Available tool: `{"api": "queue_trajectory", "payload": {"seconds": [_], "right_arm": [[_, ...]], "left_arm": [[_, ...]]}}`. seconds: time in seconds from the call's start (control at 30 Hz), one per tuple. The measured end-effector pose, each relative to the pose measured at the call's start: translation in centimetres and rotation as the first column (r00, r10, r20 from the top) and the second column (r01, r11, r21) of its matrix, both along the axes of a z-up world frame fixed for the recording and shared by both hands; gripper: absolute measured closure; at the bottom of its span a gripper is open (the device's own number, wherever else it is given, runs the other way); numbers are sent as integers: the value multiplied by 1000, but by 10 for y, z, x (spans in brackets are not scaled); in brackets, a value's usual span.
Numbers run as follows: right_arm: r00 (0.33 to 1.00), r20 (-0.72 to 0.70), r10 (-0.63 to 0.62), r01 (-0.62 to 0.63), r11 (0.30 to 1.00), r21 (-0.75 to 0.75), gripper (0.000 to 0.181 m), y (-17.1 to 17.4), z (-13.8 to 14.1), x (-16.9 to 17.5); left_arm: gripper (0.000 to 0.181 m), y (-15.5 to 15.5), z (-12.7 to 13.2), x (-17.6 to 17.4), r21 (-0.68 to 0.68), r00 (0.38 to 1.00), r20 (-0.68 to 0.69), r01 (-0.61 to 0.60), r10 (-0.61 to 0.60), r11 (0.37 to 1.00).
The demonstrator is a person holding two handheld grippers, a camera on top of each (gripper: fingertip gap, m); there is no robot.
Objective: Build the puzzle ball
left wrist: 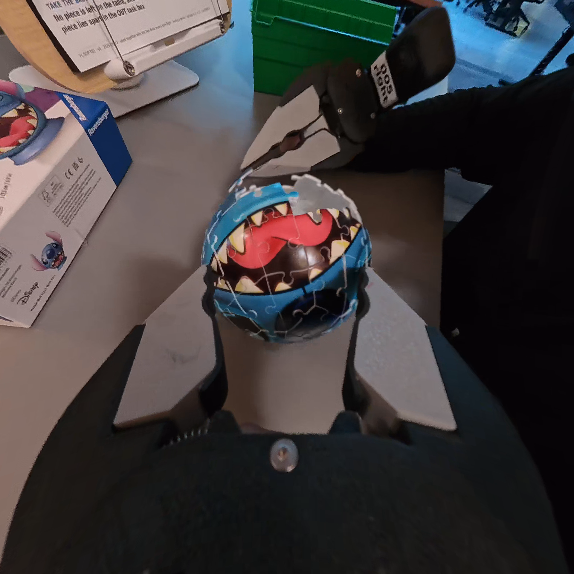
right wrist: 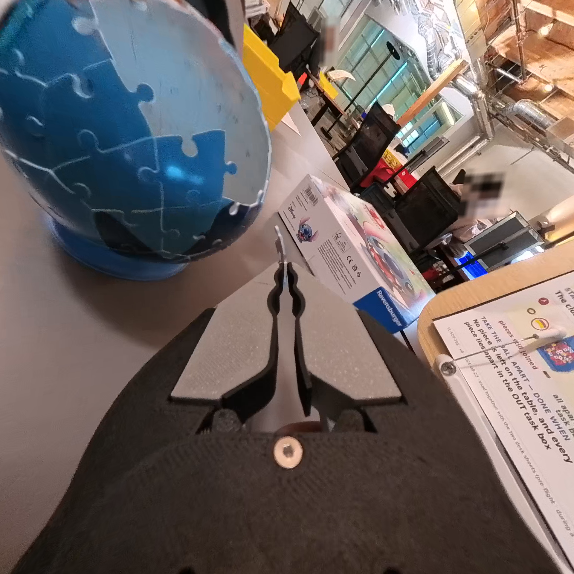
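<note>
The puzzle ball [left wrist: 287, 264] stood on the grey table [left wrist: 149, 236], clamped between the two fingers of the left gripper [left wrist: 285, 292], which pressed against its sides. Its toothy mouth faced the left wrist camera, and a jagged gap at its top showed the pale inside. The right gripper [left wrist: 248, 169] hung just behind the ball's open top, jaws pinched tight on a thin pale puzzle piece [right wrist: 281, 248]. A blue ring stand [right wrist: 124, 264] sat under the ball. The puzzle's white box [left wrist: 59, 186] lay to the ball's left, a green bin [left wrist: 316, 40] beyond it.
</note>
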State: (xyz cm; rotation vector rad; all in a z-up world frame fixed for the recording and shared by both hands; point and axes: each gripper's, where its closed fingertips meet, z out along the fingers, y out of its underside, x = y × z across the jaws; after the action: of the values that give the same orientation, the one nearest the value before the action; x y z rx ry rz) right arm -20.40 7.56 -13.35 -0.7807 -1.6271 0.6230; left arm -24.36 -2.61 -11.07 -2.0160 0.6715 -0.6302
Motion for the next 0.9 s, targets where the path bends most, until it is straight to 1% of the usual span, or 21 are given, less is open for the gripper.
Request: {"api": "queue_trajectory", "payload": {"seconds": [0.07, 0.17, 0.23, 0.33, 0.43, 0.57, 0.63, 0.7, 0.8, 0.9], "right_arm": [[999, -45, 17, -18, 1000, -6, 181, -6, 14, 1], [993, -105, 45, -44, 999, 18, 181, -15, 40, 2], [991, -114, 67, -62, 997, 43, 181, -21, 53, -1], [989, -104, 103, -101, 995, 25, 181, -30, 64, -9], [984, -102, 142, -143, 990, 4, 181, -36, 66, -18], [973, -101, 207, -204, 978, 40, 181, -40, 62, -24], [966, -84, 243, -238, 969, 65, 181, -42, 60, -26], [958, -81, 276, -267, 958, 104, 181, -43, 61, -26], [947, -80, 311, -292, 937, 191, 181, -45, 64, -27], [943, -30, 330, -307, 903, 300, 181, -48, 58, -30]], "left_arm": [[89, -2, -4, -3, -19, 1000, 28, 7, -7, 1000], [90, -6, -10, -5, -12, 999, 5, 34, -34, 999], [88, -8, -13, -5, -12, 999, -15, 46, -47, 999], [89, -9, -14, -6, -7, 998, -20, 60, -60, 998], [91, -13, -6, -8, 10, 996, -12, 83, -83, 996], [96, -7, 24, -22, 93, 997, -52, 58, -53, 994], [97, -5, 39, -22, 120, 995, -62, 85, -78, 989], [97, -3, 47, -19, 128, 992, -59, 122, -116, 984], [98, 6, 49, -17, 109, 989, -35, 149, -146, 983], [98, 13, 42, -14, 98, 983, -48, 181, -177, 979]]}}
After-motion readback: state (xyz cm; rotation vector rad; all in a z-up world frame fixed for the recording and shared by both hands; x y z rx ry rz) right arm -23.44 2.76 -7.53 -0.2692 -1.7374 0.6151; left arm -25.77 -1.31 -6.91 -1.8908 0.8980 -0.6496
